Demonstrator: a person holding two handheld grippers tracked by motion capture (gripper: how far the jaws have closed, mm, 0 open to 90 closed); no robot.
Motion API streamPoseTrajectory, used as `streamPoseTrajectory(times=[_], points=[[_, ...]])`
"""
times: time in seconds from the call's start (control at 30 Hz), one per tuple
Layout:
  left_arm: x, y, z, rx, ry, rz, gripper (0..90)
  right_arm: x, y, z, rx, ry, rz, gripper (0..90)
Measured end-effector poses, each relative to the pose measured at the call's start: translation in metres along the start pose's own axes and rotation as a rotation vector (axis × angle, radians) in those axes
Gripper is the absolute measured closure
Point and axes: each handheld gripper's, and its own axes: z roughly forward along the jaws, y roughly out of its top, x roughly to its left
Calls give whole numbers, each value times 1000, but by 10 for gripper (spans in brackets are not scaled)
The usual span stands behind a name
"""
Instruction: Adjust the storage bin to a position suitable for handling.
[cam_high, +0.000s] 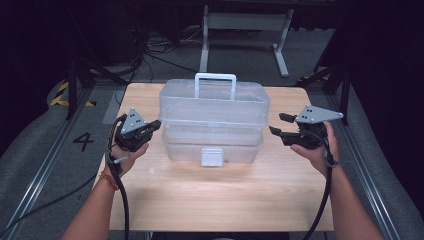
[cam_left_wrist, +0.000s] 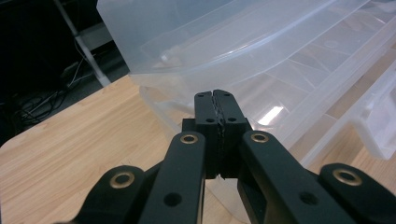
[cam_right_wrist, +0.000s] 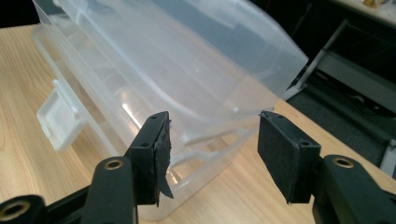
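Clear plastic storage box (cam_high: 214, 120) sitting square in the middle of the wooden surface (cam_high: 220, 195), lid down, white carry handle (cam_high: 215, 84) standing upright on top, white latch (cam_high: 211, 156) hanging at the front wall toward the person. Left claw (cam_high: 156, 124) just beside the box's left end, about level with the seam between lid and base, clenched on nothing, pads pressed flat together in the left gripper view (cam_left_wrist: 216, 116) with the translucent wall (cam_left_wrist: 280, 70) right ahead. Right claw (cam_high: 280, 125) near the box's right end but apart from it, released, jaws spread with an open gap and no part of the box between them; in the right gripper view (cam_right_wrist: 212, 154) the box corner (cam_right_wrist: 196, 93) seen through that gap, farther off, one pad (cam_right_wrist: 161, 158) frayed at its lower edge. Black cables trailing back from both claws along the forearms. Grey floor (cam_high: 45, 145) and a white metal frame (cam_high: 245, 30) beyond the far edge of the surface.
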Motion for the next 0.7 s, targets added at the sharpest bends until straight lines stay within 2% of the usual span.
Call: streamPoseTrajectory(times=[0.23,0.3,0.4,0.5,0.7], points=[[1,3,0,-5,3,-2,896,5,-10,11,32,13,-4,422],[1,3,0,-5,6,4,896,6,-12,15,35,2,-10,427],[1,4,0,-8,8,-3,896,7,-13,23,21,-3,-12,458],[2,6,0,-7,10,0,895,6,-13,31,18,-40,-5,462],[3,10,0,-5,12,9,895,0,-13,40,-41,-72,32,470]])
